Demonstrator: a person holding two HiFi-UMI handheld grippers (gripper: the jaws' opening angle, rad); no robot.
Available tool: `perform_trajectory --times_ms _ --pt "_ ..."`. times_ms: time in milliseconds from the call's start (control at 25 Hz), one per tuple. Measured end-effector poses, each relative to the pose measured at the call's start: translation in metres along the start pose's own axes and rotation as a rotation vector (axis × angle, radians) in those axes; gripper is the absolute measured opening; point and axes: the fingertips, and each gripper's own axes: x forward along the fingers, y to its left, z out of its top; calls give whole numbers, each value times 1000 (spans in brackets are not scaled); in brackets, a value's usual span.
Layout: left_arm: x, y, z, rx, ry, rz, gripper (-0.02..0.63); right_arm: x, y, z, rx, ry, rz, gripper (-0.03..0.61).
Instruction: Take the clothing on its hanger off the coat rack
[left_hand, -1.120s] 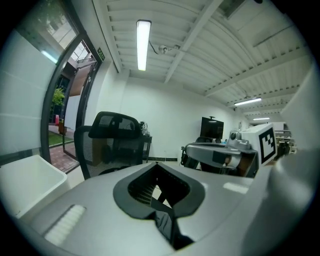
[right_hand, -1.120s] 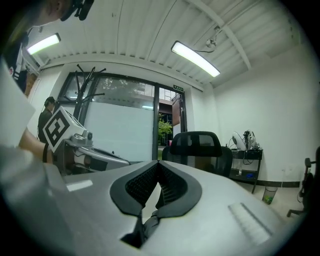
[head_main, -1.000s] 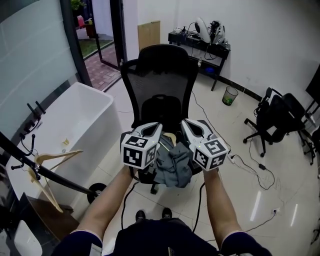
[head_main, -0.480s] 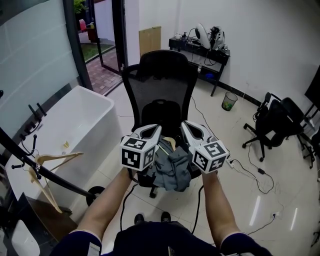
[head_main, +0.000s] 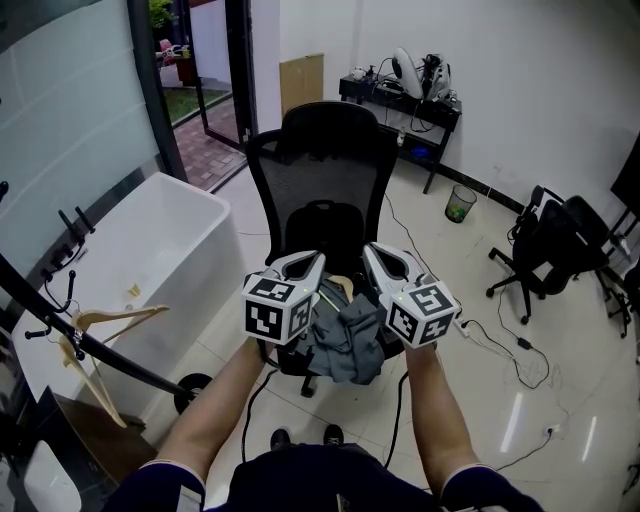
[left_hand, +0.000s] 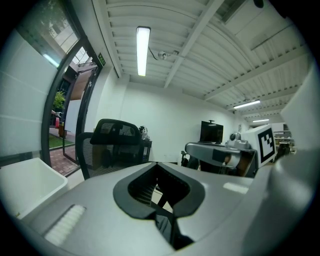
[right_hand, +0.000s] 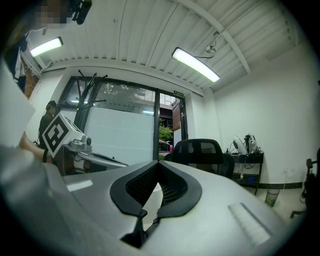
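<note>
Head view: a person's two forearms reached forward, each hand holding a tool; the left gripper (head_main: 312, 261) and right gripper (head_main: 373, 250) hovered side by side above a black office chair (head_main: 325, 165); between and below them a crumpled grey clothing (head_main: 346, 336) appeared to rest on the seat, its wooden hanger (head_main: 340, 284) peeking out at the top — well apart from the coat rack (head_main: 110, 358) at the lower left, where a bare hanger (head_main: 118, 317) hung beside a white tub (head_main: 150, 235).

Left gripper view: the fingertips (left_hand: 143, 170) were clenched together, grasping nothing; the chair stood beyond.

Right gripper view: its fingertips (right_hand: 175, 170) likewise met — clenched and empty.
</note>
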Motion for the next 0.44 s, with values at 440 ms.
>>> perform_trajectory --times_ms 440 --pt "1 1 2 -1 -4 -5 12 2 -2 2 5 -6 -9 0"
